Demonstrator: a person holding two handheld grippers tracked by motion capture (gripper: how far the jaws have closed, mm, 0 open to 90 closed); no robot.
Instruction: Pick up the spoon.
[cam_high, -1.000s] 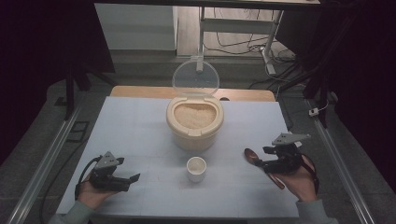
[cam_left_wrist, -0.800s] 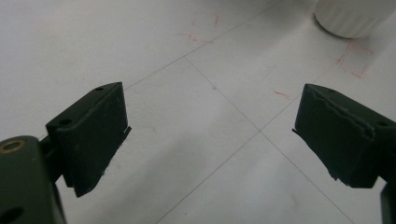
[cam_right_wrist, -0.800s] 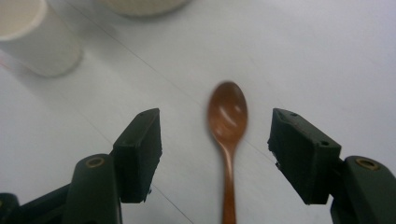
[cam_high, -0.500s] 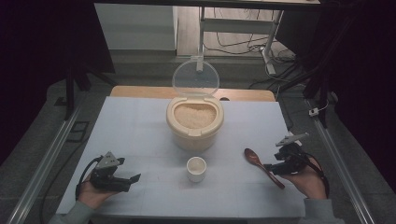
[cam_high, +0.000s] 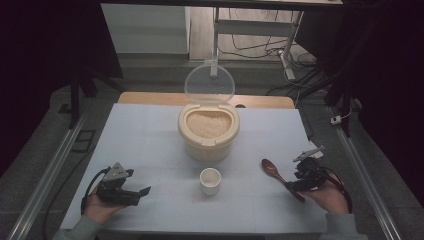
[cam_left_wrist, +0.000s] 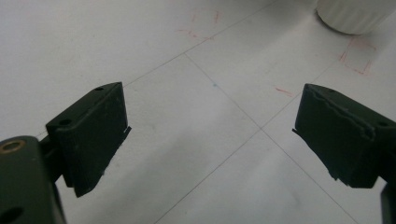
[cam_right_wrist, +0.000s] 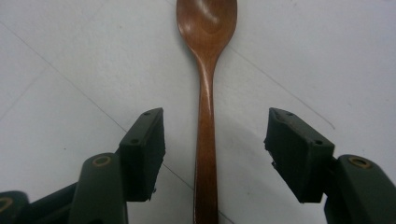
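Since a second ago the right tool (cam_high: 292, 184) has dropped from above the worktop (cam_high: 150, 130) onto the handle end of the wooden spoon (cam_high: 276, 172), and its jaws have just been closing a little, with the handle now between them. In the right gripper view the spoon (cam_right_wrist: 207, 116) runs straight up the middle, bowl away from the tool, and a clear gap stands on each side of the handle, so the pads do not yet press on it: the tool is open around the spoon, not gripping. Taking the handle end rather than the bowl looks chosen so the bowl stays free for scooping.

That spoon lies flat on the right side of the worktop, bowl pointing toward the small white cup (cam_high: 210, 180), which stands at the middle front. Just behind the cup sits the cream rice container (cam_high: 208, 131), its clear lid (cam_high: 209, 83) swung upright, leaving the rice bare to a scoop from the front.

At the far left the left tool (cam_high: 136, 194) rests low by the worktop in the person's hand, jaws wide apart and empty, with the cup's ribbed side (cam_left_wrist: 352, 16) beyond them; it appears parked out of the way.
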